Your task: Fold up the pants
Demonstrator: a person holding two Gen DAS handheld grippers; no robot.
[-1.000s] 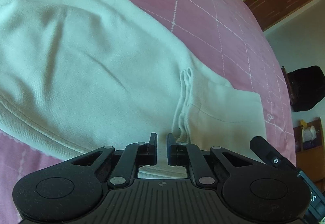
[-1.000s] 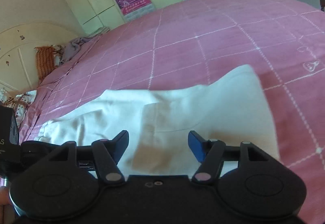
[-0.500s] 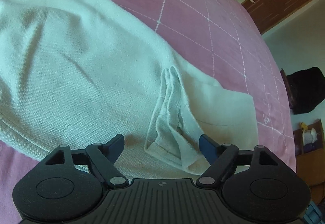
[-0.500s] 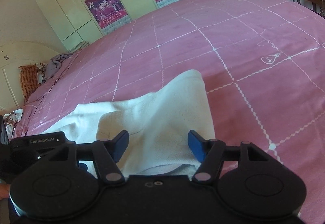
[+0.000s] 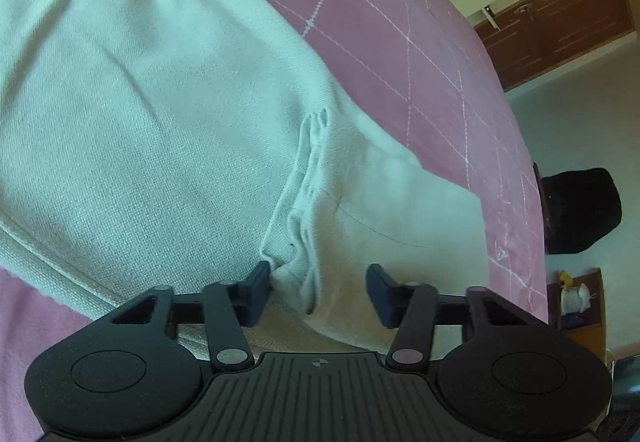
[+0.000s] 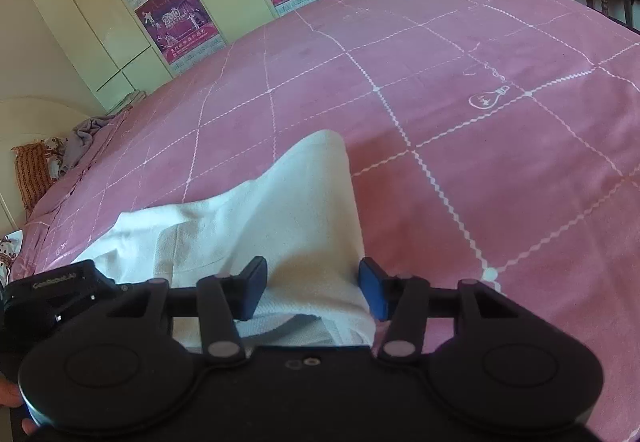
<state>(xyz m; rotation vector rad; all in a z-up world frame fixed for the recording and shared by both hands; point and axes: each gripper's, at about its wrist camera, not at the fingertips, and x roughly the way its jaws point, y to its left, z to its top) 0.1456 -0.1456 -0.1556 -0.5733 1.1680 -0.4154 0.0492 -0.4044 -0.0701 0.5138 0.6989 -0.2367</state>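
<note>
The white pants (image 5: 160,113) lie on a pink checked bedspread (image 5: 400,49). In the left wrist view a bunched hem fold (image 5: 304,209) rises between the open fingers of my left gripper (image 5: 318,292), its left fingertip touching the cloth. In the right wrist view the pants (image 6: 288,217) form a raised ridge running away from me. My right gripper (image 6: 312,294) is open, its fingers straddling the near edge of the cloth. The left gripper's black body (image 6: 52,294) shows at the lower left there.
The pink bedspread (image 6: 480,121) spreads far and right of the pants. A cream wardrobe with purple posters (image 6: 176,13) stands behind the bed. Pillows and a grey cloth (image 6: 60,153) lie at the far left. A dark bag (image 5: 580,209) sits beyond the bed's right edge.
My left gripper was shut on the bunched hem, then opened and let it drop; it now sits closer over the fold. My right gripper stayed open and moved in over the cloth edge.
</note>
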